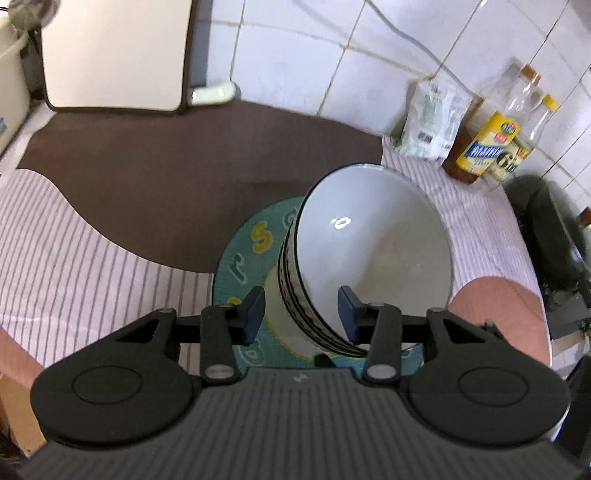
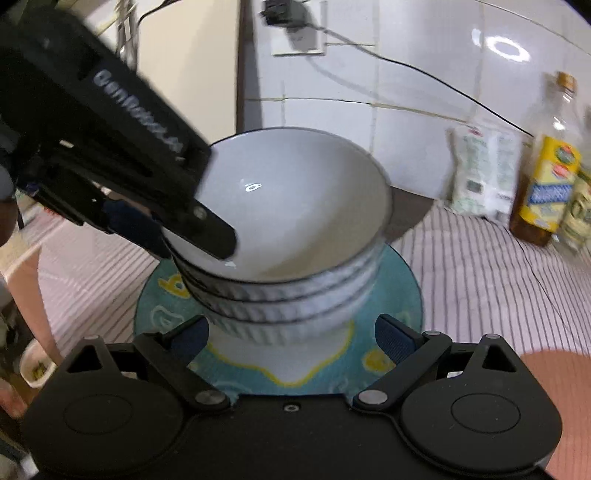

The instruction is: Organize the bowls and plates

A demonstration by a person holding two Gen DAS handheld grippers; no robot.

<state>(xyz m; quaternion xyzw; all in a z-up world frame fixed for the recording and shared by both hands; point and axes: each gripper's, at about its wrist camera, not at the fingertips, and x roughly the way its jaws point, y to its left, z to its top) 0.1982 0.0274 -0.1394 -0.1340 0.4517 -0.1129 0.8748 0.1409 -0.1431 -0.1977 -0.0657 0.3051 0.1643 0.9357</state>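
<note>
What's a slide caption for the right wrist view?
Left gripper straddles the top bowl's rim on a stack on the teal plate; right gripper open.

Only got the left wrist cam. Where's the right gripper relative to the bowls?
Observer: The right gripper is open, low over the plate. Its fingers sit either side of the foot of the bowl stack, with no contact.
Operator: That cable on the wall, where does it end?
Observer: At a black plug in a wall socket on the tiles behind the stack.
</note>
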